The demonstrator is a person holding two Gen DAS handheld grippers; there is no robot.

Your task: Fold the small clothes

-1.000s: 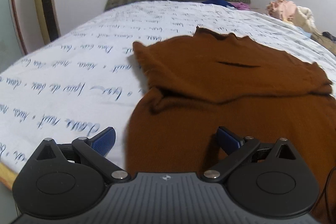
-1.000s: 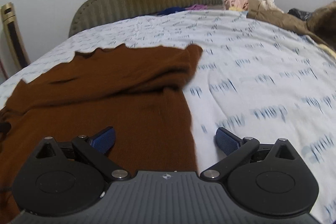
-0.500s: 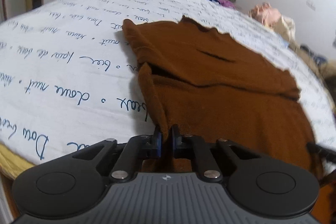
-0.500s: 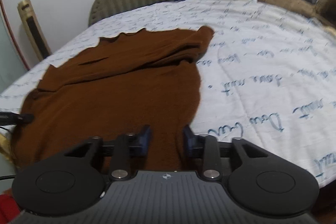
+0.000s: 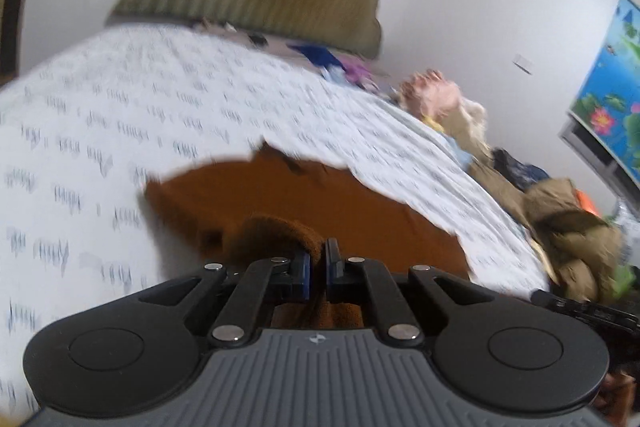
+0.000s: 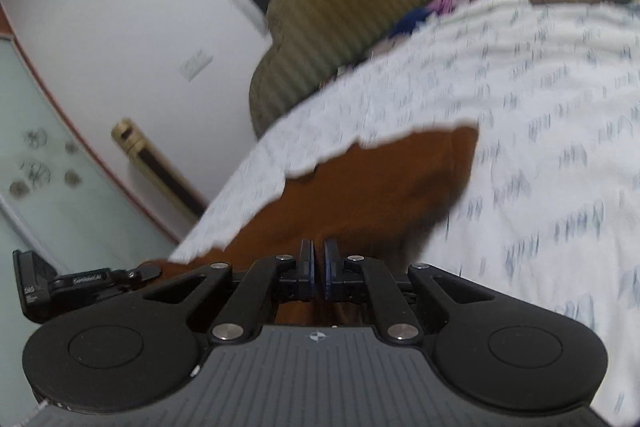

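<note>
Both grippers [image 5: 318, 261] [image 6: 319, 261] rose, tilted, pinching the brown sweater's [image 5: 360, 203] hem.

Both views are lit evenly by soft, rather dim indoor light, and no source can be made out. Strong motion blur is seen over the white bed sheet printed with blue script [image 5: 120, 131] and the olive ribbed headboard [image 6: 360, 7]. Only the near black gripper bodies are rendered sharply. Walls are bent by fisheye distortion towards the darkened corners.
</note>
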